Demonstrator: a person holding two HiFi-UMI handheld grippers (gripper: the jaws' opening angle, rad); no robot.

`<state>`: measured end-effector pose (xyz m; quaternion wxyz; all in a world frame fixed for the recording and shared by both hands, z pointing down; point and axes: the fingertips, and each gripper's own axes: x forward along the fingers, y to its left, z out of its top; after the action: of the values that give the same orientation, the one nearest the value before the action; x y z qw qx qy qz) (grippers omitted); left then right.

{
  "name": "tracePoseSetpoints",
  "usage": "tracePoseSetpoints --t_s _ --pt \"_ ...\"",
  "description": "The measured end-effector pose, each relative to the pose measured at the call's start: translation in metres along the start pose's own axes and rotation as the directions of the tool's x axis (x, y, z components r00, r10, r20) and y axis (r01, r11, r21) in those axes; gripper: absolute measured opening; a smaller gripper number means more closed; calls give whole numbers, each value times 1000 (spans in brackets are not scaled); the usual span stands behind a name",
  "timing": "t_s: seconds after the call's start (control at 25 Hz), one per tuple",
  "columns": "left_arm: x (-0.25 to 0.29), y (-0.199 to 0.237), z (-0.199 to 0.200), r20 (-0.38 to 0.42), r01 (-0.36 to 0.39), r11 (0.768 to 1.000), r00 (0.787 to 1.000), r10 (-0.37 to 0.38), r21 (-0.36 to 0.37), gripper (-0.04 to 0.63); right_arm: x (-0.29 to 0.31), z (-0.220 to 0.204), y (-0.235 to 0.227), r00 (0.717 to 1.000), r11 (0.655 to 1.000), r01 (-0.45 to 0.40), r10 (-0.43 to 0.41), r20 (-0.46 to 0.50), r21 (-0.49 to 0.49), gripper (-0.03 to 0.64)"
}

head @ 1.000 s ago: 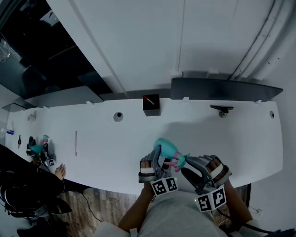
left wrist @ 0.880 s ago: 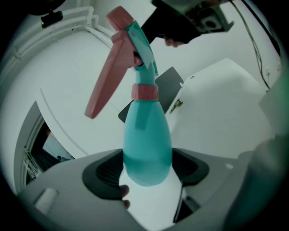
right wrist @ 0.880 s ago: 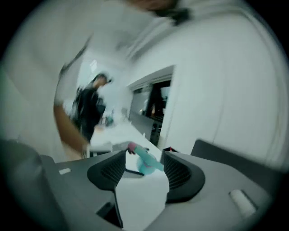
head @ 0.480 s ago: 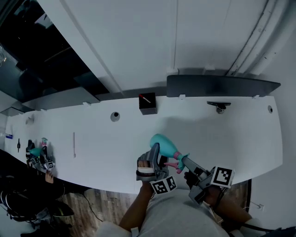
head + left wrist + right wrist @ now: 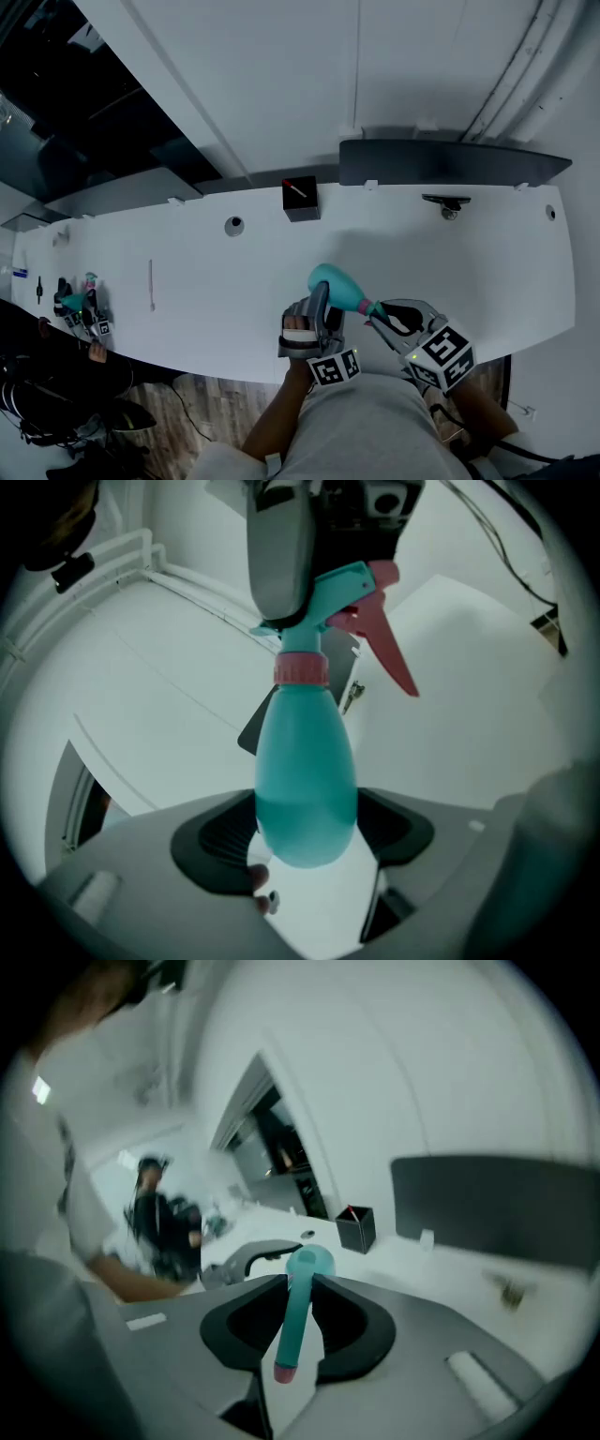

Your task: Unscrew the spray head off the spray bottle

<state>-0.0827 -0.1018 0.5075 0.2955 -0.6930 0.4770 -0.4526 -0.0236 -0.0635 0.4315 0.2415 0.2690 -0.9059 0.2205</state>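
Note:
A teal spray bottle point(image 5: 333, 281) lies held above the front of the white table point(image 5: 187, 272). My left gripper point(image 5: 317, 305) is shut on its round body point(image 5: 305, 771). In the left gripper view a pink collar point(image 5: 302, 667) joins the body to the teal spray head point(image 5: 339, 585) with its pink trigger point(image 5: 389, 653). My right gripper point(image 5: 377, 311) comes in from the right. Its jaws are closing, and the pads sit against both sides of the spray head point(image 5: 298, 1312), whose pink tip point(image 5: 285, 1370) points back at the camera.
A black box point(image 5: 301, 199) with a red item stands at the table's back, beside a dark panel point(image 5: 450, 164) on the wall. A round hole point(image 5: 233, 225) and a small black fixture point(image 5: 445, 202) lie on the table. Another person point(image 5: 75, 309) with grippers works at the far left.
My right gripper has rolled over, its marker cube swinging round, and its jaws have gone from wide apart to closed onto the spray head. The pink trigger is now hidden in the head view.

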Motion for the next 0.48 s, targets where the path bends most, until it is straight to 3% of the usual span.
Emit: tracePoseSetpoints --t_s 0.04,0.08,0.12,0.16,0.2,0.24,0.28,0.36,0.44,0.48 --pt "0 -3 1 2 12 1000 1000 -12 -2 333 0 -1 3 997 968 34 -49 -53 -249 86" --pt "0 -6 3 4 23 1000 1000 -23 -3 333 0 -4 6 990 868 50 -109 -92 -493 84" --pt "0 -8 4 5 32 999 999 -32 -2 333 0 -8 9 979 720 44 -168 -112 -692 84" --pt "1 -10 5 5 40 999 999 -40 -2 333 2 -13 12 970 565 24 -214 -118 -825 84" --pt "1 -11 5 5 45 999 999 -45 -2 333 3 -16 14 963 439 1 -243 -118 -898 84" --pt "2 -12 5 3 49 999 999 -49 -4 333 3 -19 16 959 358 -15 -258 -114 -934 84" --pt "2 -12 4 1 50 999 999 -50 -6 333 4 -20 16 958 311 -23 -265 -109 -950 84" --pt "2 -12 3 -3 48 999 999 -48 -11 333 5 -21 17 956 262 -24 -275 -99 -965 83" --pt "3 -11 2 -6 48 999 999 -48 -25 333 6 -21 16 955 246 -12 -283 -83 -969 84" --pt "3 -10 1 -10 49 998 999 -49 -39 333 7 -19 17 958 261 8 -279 -67 -965 86"
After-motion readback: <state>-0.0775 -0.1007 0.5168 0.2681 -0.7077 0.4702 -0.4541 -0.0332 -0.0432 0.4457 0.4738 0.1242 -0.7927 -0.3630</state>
